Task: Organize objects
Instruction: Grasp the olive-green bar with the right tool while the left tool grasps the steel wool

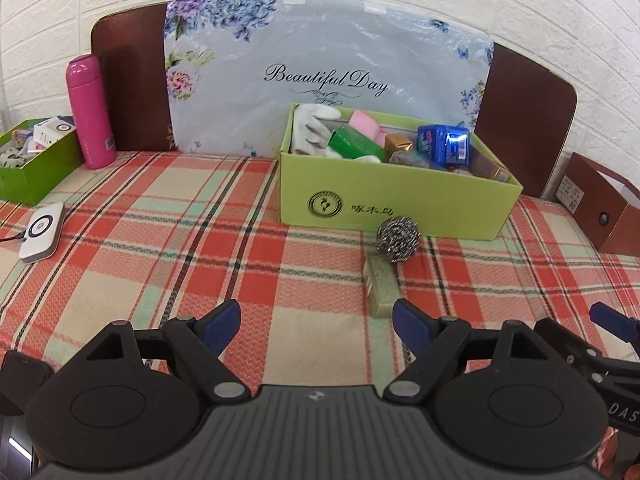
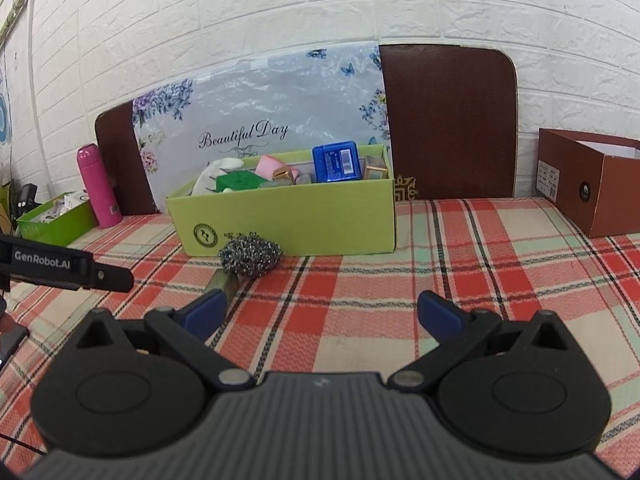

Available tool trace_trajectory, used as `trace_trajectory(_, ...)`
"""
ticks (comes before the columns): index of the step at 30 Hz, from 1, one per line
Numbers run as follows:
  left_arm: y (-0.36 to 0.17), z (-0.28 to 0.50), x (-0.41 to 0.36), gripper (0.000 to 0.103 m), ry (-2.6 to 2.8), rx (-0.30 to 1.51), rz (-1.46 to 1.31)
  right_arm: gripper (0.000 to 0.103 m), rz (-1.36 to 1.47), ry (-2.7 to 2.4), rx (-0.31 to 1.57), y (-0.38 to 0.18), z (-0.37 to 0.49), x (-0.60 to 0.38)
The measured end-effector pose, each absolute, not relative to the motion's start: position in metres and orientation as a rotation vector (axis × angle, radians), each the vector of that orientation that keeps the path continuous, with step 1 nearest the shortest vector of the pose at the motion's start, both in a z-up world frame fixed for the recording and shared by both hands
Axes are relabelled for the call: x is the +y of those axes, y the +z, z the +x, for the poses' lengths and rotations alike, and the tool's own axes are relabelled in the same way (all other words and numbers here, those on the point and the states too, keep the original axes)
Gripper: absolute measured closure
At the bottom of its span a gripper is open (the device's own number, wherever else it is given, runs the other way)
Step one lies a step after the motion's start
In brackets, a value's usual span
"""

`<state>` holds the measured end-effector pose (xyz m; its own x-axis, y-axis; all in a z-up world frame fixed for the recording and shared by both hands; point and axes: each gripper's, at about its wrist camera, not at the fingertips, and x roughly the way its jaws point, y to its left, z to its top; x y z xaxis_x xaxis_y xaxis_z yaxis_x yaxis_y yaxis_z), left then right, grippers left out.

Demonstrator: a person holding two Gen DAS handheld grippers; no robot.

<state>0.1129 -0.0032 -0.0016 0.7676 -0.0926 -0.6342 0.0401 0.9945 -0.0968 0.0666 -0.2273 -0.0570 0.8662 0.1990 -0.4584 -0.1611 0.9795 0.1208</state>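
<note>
Where tongs gape: scourer touching box.

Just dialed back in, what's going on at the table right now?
Nothing is held. The left gripper and right gripper are both open over the plaid cloth. A steel wool ball and a pale green bar lie touching in front of the light green box, which already holds assorted items. The brown box sits at far right.

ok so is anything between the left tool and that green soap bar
Nothing visible. The left tool is open with bare plaid cloth up to the soap bar; the steel wool scourer sits at the bar's far end, beyond it.
</note>
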Motion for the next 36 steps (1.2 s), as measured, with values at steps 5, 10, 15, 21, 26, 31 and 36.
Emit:
trace_trajectory(5,-0.008,0.109,0.008,0.017,-0.073,0.701,-0.095,0.000,0.054,0.214,0.532,-0.067,0.069,-0.212)
trace_trajectory(10,-0.010,0.106,0.024,0.017,-0.092,0.692,-0.138,0.000,0.018,0.278,0.564,-0.077,0.081,-0.185)
trace_trajectory(15,-0.012,0.107,0.038,0.017,-0.079,0.700,-0.162,0.003,-0.016,0.322,0.594,-0.087,0.105,-0.156)
trace_trajectory(21,-0.017,0.108,0.051,0.017,-0.068,0.720,-0.196,0.030,-0.039,0.352,0.640,-0.097,0.141,-0.129)
trace_trajectory(26,-0.019,0.110,0.053,0.017,-0.080,0.727,-0.208,0.059,-0.056,0.356,0.661,-0.108,0.165,-0.115)
trace_trajectory(31,-0.018,0.119,0.042,0.017,-0.141,0.714,-0.211,0.081,-0.106,0.383,0.641,-0.106,0.144,-0.125)
trace_trajectory(36,-0.020,0.147,0.006,0.017,-0.233,0.701,-0.174,0.081,-0.126,0.333,0.654,-0.109,0.097,-0.160)
